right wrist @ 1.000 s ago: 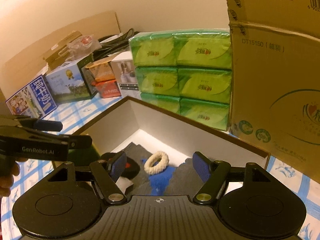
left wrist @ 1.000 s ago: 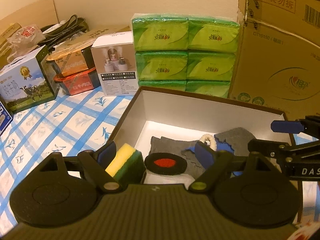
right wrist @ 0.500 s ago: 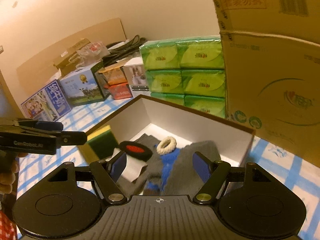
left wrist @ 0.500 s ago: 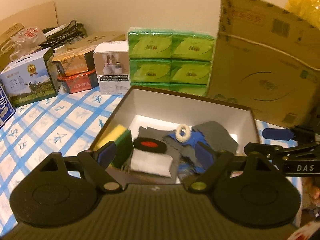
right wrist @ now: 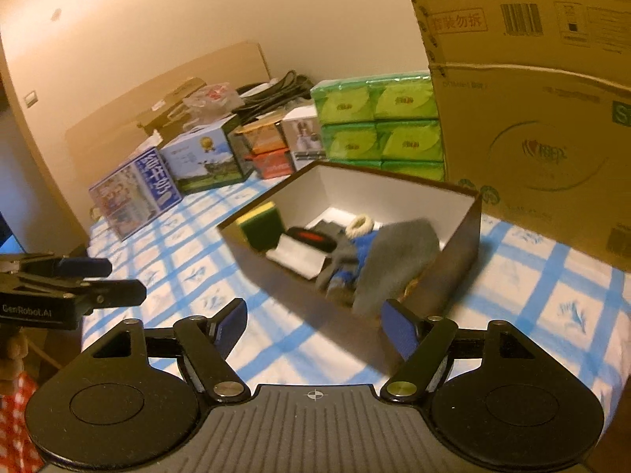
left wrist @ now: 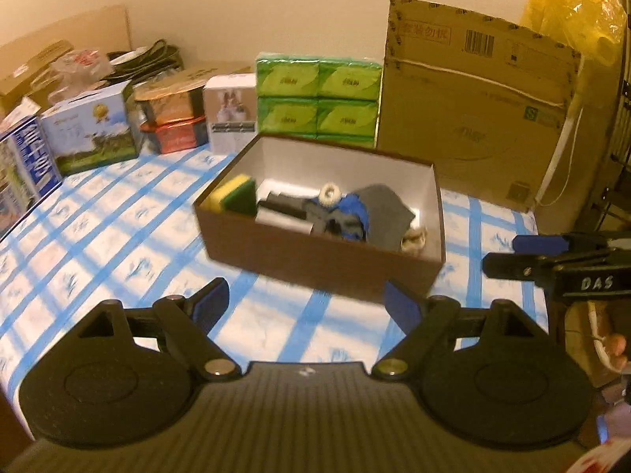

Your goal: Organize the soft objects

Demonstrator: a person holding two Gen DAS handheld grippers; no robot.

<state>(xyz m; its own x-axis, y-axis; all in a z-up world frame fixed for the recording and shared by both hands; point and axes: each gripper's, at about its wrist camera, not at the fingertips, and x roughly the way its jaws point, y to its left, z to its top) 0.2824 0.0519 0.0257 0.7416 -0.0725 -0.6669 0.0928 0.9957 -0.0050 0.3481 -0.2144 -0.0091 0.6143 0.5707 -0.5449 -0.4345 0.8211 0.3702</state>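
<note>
A brown box [left wrist: 315,260] [right wrist: 276,276] with a white inside stands on the blue-checked tablecloth. In it lie a yellow-green sponge [left wrist: 232,195] [right wrist: 262,222], a black pad with a red centre [right wrist: 311,236], a white folded cloth [right wrist: 295,254], a white fluffy ring [left wrist: 330,194] [right wrist: 361,224] and grey-and-blue socks [left wrist: 378,213] [right wrist: 394,264]. My left gripper [left wrist: 305,307] is open and empty, in front of the box. My right gripper [right wrist: 315,329] is open and empty, in front of the box's near right corner.
Green tissue packs [left wrist: 317,100], a large cardboard carton [left wrist: 473,110], a white carton [left wrist: 230,112] and milk boxes [left wrist: 90,130] line the back and left. The right gripper shows at the right of the left wrist view [left wrist: 552,260]; the left one shows at left in the right wrist view [right wrist: 71,283].
Both grippers have pulled back and up from over the box, so the whole box and the tablecloth in front of it now show. Both stay open and empty.
</note>
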